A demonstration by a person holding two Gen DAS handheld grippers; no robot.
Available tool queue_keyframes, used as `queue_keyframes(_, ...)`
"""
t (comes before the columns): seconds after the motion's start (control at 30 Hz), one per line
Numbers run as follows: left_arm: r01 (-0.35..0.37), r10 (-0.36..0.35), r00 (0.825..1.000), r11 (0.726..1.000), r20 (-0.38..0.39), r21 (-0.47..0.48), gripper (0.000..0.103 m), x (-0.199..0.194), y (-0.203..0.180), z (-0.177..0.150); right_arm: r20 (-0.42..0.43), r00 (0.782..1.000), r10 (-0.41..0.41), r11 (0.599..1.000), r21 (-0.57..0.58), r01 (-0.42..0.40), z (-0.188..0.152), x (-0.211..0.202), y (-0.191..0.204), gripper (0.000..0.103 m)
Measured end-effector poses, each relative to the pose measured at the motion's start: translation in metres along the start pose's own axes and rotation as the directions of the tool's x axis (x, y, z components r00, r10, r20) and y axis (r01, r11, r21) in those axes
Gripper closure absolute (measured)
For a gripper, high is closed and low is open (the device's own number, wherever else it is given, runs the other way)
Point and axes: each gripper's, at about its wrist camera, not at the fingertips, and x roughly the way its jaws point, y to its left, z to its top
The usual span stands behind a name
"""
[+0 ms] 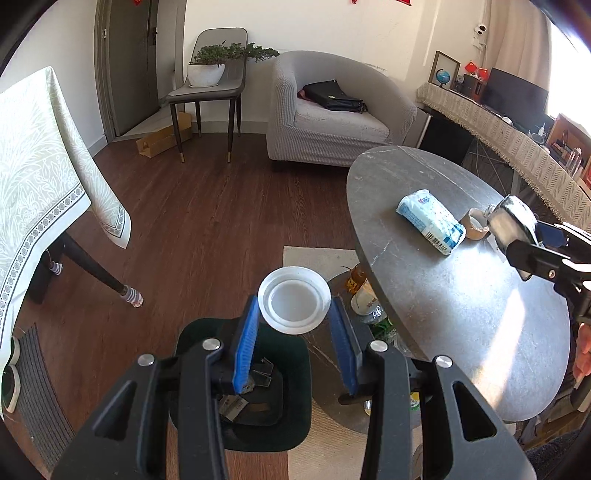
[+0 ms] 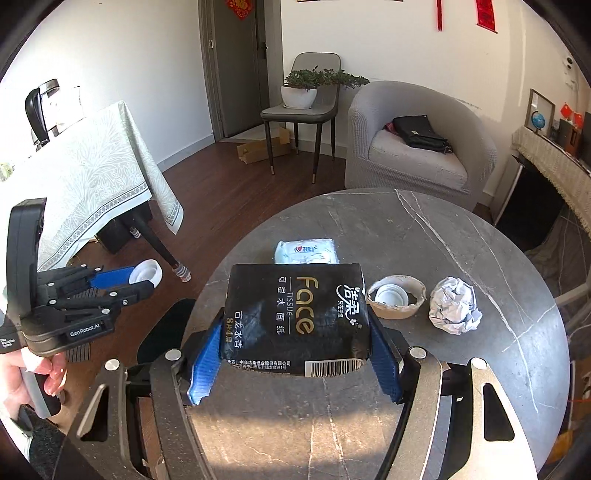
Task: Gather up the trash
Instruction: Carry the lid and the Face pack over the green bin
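Over the dark bin [image 1: 258, 402], the left gripper [image 1: 295, 325] holds a white lid [image 1: 293, 300], ready to drop, while the right gripper [image 2: 295, 354] clamps the black tissue pack [image 2: 295, 317], seemingly next.

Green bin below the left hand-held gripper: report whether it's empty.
Not empty: the green bin already holds a clear wrapper and a small packet on its bottom.

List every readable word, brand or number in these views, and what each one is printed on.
"Face TISSUE": black tissue pack held in the right gripper.
"洁柔": same pack, top corner.
"GenRobot.AI": left gripper body.
Barcode digits and fine print on the pack: too small.
White-blue pack logo, red wall hangings: unreadable.
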Motion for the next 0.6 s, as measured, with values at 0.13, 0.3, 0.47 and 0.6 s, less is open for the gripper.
queue_keyframes(0.13, -0.024, 0.023, 0.999, 1.000, -0.028, -0.011, 0.062, 0.005, 0.018, -0.009, 0.010, 0.999, 0.044, 0.999, -0.018, -0.044, 0.008, 0.002, 0.020, 0.032)
queue_keyframes(0.3, -0.056, 0.053, 0.996, 0.998, -0.077, -0.033, 0.062, 0.017, 0.042, -0.025, 0.011, 0.995, 0.101, 0.993, -0.060, -0.100, 0.017, 0.007, 0.049, 0.032)
queue_keyframes(0.47, -0.088, 0.082, 0.983, 0.996, -0.163, -0.032, 0.062, 0.040, 0.059, -0.040, -0.007, 0.990, 0.141, 0.985, -0.101, -0.141, 0.021, 0.018, 0.079, 0.032)
queue_keyframes(0.6, -0.078, 0.067, 0.972, 0.996, -0.226, -0.044, 0.062, 0.054, 0.069, -0.051, -0.019, 0.986, 0.166, 0.979, -0.121, -0.167, 0.024, 0.026, 0.096, 0.032)
